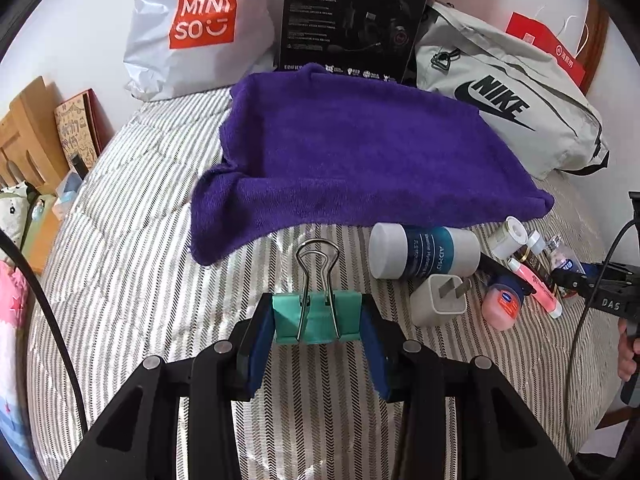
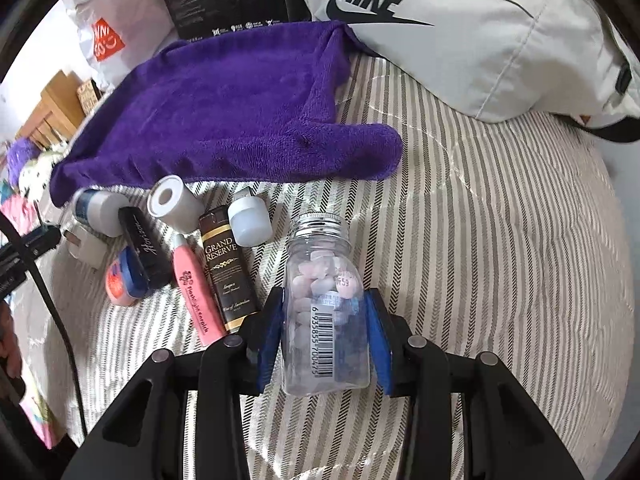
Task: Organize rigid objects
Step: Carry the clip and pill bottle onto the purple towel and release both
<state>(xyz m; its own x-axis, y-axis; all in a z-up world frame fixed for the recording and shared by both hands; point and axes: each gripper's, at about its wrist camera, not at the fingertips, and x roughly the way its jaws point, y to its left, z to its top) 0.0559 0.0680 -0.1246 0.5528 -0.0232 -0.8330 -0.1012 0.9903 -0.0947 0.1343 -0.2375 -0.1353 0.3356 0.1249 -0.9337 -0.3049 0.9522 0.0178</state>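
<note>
Progress: early, I judge | my left gripper (image 1: 318,320) pinches the binder clip (image 1: 317,316) | my right gripper (image 2: 325,336) clamps the pill bottle (image 2: 326,320) | purple towel (image 1: 360,160) bare; tube (image 2: 198,292), charger (image 1: 438,300), jars left.

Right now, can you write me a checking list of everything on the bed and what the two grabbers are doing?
Surface: striped bedcover, purple towel spread on it.
Job's things: green binder clip; clear candy bottle; white charger plug; blue-white jar; pink tube.
Clutter: Nike bag, Miniso bag, black box.
Grippers: left gripper shut on the clip; right gripper shut on the bottle.
Cables: black cable.
Surroundings: wooden furniture.
</note>
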